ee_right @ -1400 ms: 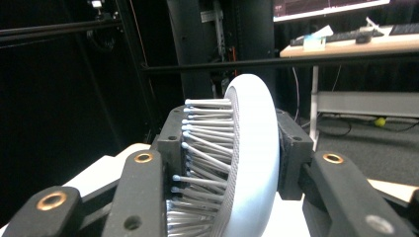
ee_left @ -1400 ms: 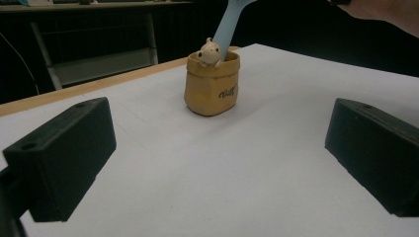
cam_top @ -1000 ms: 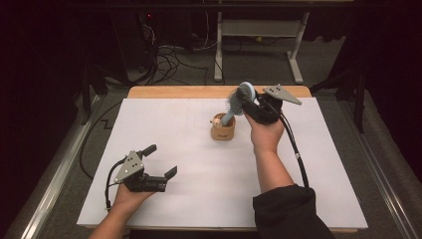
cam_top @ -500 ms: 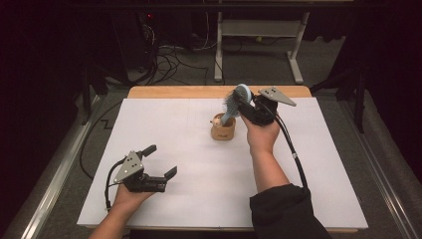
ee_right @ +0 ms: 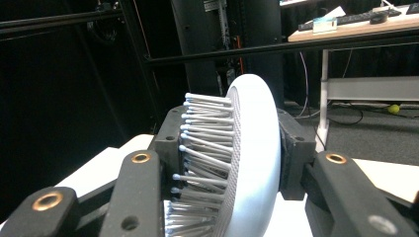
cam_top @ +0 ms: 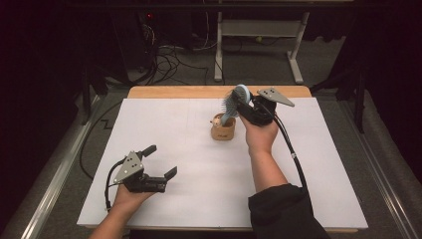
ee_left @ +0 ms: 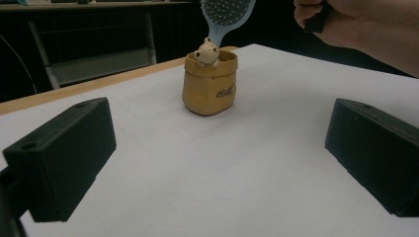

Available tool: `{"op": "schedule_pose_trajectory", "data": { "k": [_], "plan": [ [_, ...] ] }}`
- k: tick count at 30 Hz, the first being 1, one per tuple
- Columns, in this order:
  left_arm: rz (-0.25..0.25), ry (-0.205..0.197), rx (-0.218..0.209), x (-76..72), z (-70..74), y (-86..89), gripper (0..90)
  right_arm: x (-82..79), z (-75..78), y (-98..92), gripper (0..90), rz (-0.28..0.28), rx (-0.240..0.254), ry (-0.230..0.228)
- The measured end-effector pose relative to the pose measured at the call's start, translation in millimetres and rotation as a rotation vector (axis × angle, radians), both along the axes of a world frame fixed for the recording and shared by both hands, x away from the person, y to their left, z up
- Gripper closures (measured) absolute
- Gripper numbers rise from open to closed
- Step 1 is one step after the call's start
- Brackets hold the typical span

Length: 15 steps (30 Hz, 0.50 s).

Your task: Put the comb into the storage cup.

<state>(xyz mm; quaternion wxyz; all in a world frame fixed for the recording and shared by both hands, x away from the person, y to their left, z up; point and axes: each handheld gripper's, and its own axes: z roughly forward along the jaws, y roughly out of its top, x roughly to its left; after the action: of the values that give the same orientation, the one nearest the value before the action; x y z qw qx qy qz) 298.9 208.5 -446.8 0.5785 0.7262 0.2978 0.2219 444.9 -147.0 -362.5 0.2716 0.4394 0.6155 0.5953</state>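
Note:
My right gripper (cam_top: pixel 244 103) is shut on the head of a light-blue hairbrush (cam_top: pixel 238 96), held above the far middle of the table. Both pads clamp the head (ee_right: pixel 252 158), bristles against one pad. The handle slants down to the mouth of a small tan pot (cam_top: pixel 223 129), behind a little animal figure (ee_left: pixel 206 51) at the pot's rim (ee_left: pixel 209 84). My left gripper (cam_top: pixel 160 161) rests at the front left, open, nothing between its jaws. It faces the pot from a distance (ee_left: pixel 220 155).
A white sheet (cam_top: pixel 189 199) covers the table, with a wooden edge (cam_top: pixel 174 91) at the far side. The right gripper's cable (cam_top: pixel 293 159) trails back along the forearm. Beyond the table are a white desk frame (cam_top: pixel 259 30) and floor cables (cam_top: pixel 169 62).
The right hand has shifted slightly to the left with the hairbrush still clamped. The left gripper has stayed put.

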Motion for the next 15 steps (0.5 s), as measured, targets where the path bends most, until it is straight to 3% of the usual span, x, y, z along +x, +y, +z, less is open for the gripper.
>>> {"op": "schedule_pose_trajectory", "data": {
  "k": [15],
  "plan": [
    [-0.001, -0.002, 0.0, -0.5, 0.4, -1.2, 0.0, 4.2, -0.6, -6.0, 49.5, -0.003, 0.007, 0.031]
  ]
}}
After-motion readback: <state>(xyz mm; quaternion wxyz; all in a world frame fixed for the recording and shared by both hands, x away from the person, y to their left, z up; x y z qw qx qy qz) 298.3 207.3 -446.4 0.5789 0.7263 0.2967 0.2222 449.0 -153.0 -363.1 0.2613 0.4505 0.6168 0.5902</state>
